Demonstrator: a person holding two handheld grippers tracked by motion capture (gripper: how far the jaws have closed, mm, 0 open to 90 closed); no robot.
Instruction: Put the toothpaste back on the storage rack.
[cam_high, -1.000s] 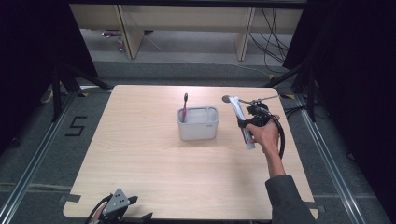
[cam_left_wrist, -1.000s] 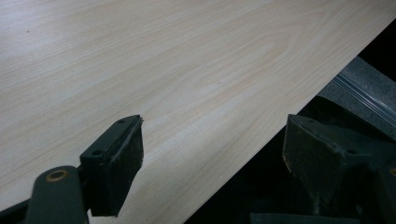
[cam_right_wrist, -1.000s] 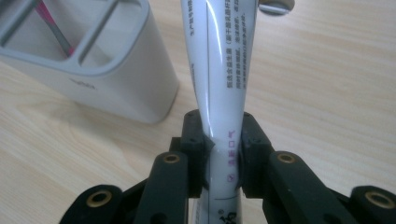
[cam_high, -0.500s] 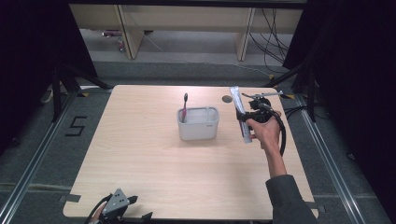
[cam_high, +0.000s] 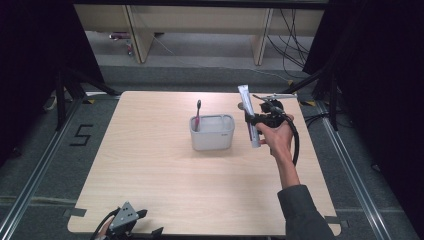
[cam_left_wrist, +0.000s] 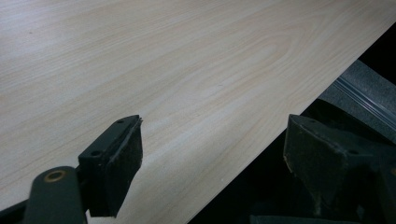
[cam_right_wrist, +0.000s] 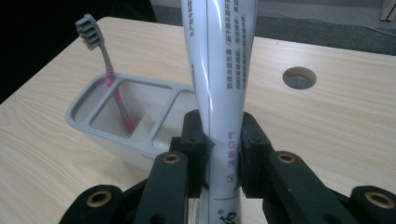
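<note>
One toothpaste tube (cam_right_wrist: 218, 88) was pinched upright in the right gripper (cam_right_wrist: 220, 154) beside the grey holder (cam_high: 212, 132) containing a pink toothbrush (cam_high: 197, 114), left gripper (cam_left_wrist: 210, 158) rested spread at the table (cam_high: 165, 180) edge.

Toothpaste tube (cam_right_wrist: 219, 70) ends cropped; print unreadable.

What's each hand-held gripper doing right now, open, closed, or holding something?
Left hand-held gripper: open, holding nothing, at the near edge of the table.
Right hand-held gripper: closed on the toothpaste tube, beside the grey holder.
</note>
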